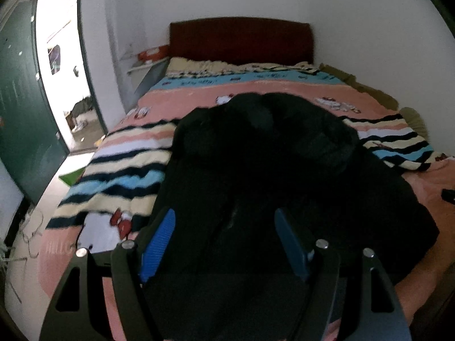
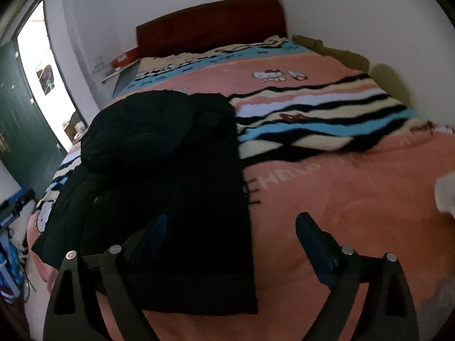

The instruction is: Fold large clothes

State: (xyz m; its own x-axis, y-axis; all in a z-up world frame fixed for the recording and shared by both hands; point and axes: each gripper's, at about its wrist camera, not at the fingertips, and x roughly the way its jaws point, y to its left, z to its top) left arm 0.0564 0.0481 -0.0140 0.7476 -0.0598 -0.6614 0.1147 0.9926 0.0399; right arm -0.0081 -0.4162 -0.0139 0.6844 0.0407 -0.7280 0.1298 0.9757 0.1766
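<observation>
Black coat (image 1: 256, 176) is lying bunched along a bed, its hem nearest both cameras and its hooded end heaped toward the headboard. Closest in, the left gripper (image 1: 224, 227) is hovering over the hem with its blue-padded fingers (image 1: 157, 244) spread wide and gripping nothing, while the right gripper (image 2: 233, 233) is standing just as wide across the coat's right edge, one finger above dark fabric and the other above bare pink bedspread (image 2: 341, 193). Beyond the garment, a striped blanket (image 2: 312, 125) is spreading across the bedspread. Farther back, a dark red headboard (image 1: 241, 39) is sitting against the white wall, and a green door (image 1: 22, 99) is standing open at left.
</observation>
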